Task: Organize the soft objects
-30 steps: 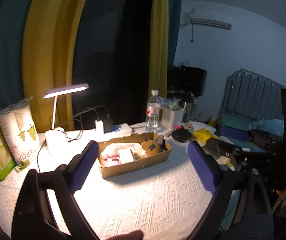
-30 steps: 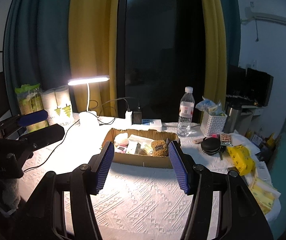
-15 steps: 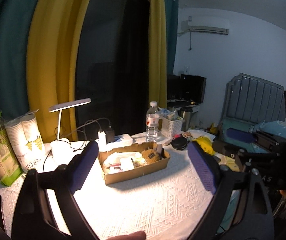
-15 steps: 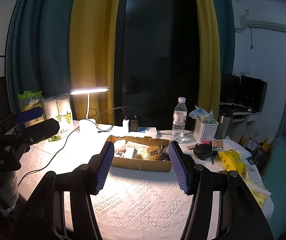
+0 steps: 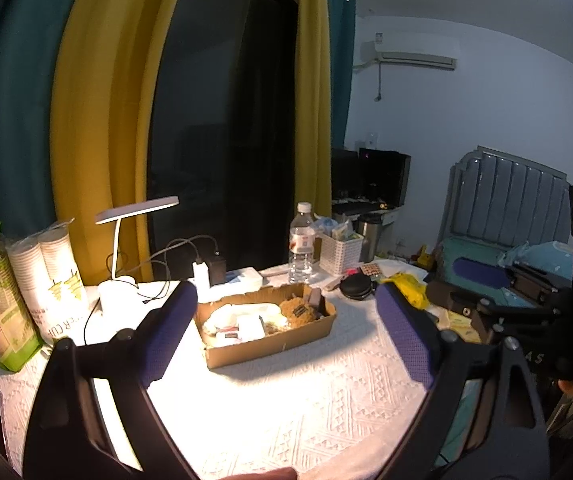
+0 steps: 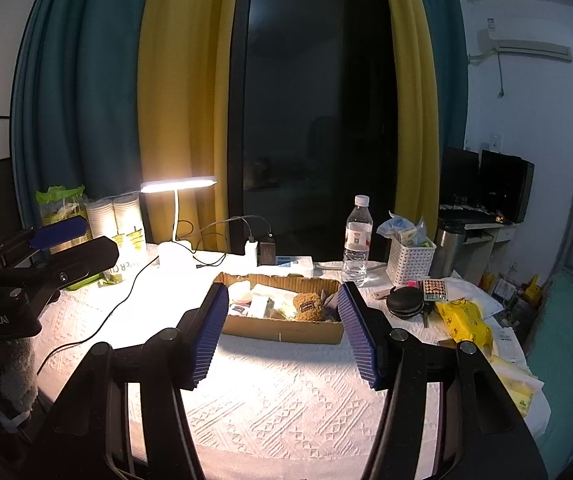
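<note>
A shallow cardboard box sits mid-table on the white cloth. It holds white packets and pads and a brown fuzzy soft item at its right end. My left gripper is open and empty, held back from the box above the cloth. My right gripper is open and empty, also short of the box. The right gripper also shows in the left wrist view, and the left gripper shows in the right wrist view.
A lit desk lamp with cables, a charger, stacked paper cups, a water bottle, a white basket, a black round case and yellow packets ring the box. The table edge drops off right.
Both grippers have drawn back and risen from the box, which now looks smaller and farther. Both stay open and empty.
</note>
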Demonstrator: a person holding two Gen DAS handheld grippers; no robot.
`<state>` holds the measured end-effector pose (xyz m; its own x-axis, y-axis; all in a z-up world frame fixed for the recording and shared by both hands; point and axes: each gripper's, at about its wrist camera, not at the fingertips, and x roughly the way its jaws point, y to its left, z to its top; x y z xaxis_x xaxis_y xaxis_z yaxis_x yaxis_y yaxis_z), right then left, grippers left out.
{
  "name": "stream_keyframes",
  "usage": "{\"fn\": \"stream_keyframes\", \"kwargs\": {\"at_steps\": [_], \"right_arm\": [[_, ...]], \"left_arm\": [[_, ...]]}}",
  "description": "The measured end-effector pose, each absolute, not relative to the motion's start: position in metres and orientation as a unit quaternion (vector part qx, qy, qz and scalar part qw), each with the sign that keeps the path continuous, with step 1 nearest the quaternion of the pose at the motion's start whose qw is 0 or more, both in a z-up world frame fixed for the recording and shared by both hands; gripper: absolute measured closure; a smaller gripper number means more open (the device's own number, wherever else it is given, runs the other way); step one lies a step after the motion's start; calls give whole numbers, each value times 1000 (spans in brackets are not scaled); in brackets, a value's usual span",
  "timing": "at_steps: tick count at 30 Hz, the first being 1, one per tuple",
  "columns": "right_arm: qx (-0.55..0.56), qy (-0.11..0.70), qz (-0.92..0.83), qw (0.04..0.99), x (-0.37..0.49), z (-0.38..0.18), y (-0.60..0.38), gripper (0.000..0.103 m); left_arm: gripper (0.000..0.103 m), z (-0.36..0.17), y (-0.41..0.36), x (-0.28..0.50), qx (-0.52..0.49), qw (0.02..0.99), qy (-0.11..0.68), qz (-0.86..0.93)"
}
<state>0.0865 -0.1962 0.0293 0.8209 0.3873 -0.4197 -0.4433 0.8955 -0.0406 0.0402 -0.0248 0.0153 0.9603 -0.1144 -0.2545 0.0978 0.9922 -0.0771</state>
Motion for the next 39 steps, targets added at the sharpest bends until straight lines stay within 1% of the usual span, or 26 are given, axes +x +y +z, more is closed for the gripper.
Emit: {"fn": "stream_keyframes", "kwargs": {"at_steps": [39], "right_arm": [[-66, 218, 217, 949, 96, 19, -191, 43]], "left_arm": [[11, 10, -23, 42, -38, 989, 134, -56]]}}
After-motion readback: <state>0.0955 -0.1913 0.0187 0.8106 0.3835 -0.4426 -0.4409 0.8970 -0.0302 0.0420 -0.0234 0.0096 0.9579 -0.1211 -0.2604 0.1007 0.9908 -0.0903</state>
